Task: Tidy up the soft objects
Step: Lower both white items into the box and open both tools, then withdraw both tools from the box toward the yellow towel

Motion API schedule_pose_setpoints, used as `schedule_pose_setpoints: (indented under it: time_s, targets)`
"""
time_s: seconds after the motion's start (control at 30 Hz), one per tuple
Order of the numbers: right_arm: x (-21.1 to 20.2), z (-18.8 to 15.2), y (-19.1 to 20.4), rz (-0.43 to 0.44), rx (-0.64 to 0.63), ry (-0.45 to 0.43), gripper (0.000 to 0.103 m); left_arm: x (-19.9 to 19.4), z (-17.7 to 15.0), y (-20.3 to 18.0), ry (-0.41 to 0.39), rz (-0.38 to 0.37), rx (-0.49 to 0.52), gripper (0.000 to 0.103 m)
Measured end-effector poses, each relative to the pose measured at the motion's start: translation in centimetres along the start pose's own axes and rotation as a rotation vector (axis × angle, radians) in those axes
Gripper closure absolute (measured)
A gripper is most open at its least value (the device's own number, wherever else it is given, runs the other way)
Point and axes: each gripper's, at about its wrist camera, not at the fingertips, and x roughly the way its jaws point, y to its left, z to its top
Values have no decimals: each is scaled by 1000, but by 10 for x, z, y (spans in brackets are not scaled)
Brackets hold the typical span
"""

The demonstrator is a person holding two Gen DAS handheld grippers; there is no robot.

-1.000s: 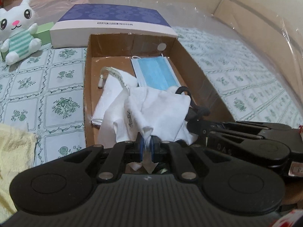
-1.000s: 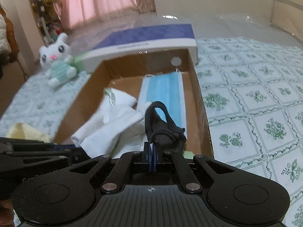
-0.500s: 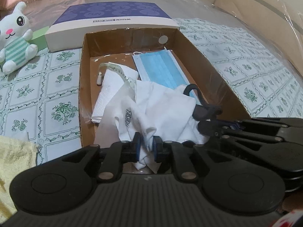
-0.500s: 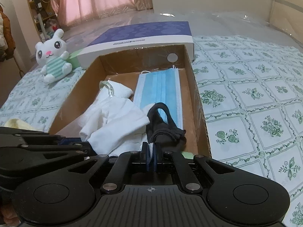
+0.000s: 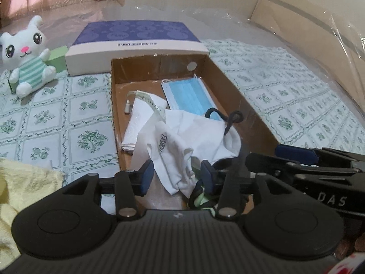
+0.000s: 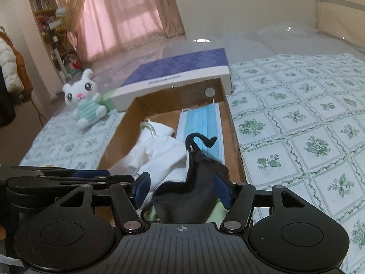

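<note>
A brown cardboard box (image 5: pixel 251 111) (image 6: pixel 235 137) holds a blue face mask (image 5: pixel 189 96) (image 6: pixel 200 125), a white cloth (image 5: pixel 194 134) (image 6: pixel 159 155) printed with dark letters, and a black fabric piece (image 6: pixel 196 178) with loops. My left gripper (image 5: pixel 176 175) hovers at the box's near end. Its jaws are opening, and the white cloth's corner hangs loose between them without being pressed. My right gripper (image 6: pixel 181 189) is beside it, jaws opening too. The black fabric sits slack between its blue pads (image 6: pixel 141 189).
A purple-topped box lid (image 5: pixel 136 38) (image 6: pixel 178 73) lies behind the cardboard box. A white plush bunny (image 5: pixel 27 61) (image 6: pixel 84 105) leans on a green block (image 5: pixel 58 58) at far left. A yellow towel (image 5: pixel 25 189) lies near left on the patterned cover (image 6: pixel 308 125).
Both grippers went from shut to open, letting go of the white cloth and the black fabric, and pulled back and up a little. The two pieces now rest in the box.
</note>
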Motion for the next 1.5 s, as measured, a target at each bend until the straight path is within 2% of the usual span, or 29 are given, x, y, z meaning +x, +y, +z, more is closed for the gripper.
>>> schedule_pose_setpoints:
  time_s: [0.5, 0.73, 1.03, 1.5]
  targets:
    - [-62, -9, 11, 5, 65, -58, 39, -75, -12, -5, -65, -18, 19, 54]
    - [-87, -18, 19, 4, 98, -82, 39, -108, -24, -5, -81, -29, 7, 47]
    - [-117, -31, 36, 23, 140, -99, 39, -149, -53, 2, -86, 12, 0, 47]
    - [-155, -58, 85, 30, 49, -110, 39, -215, -98, 24, -124, 58, -27, 47]
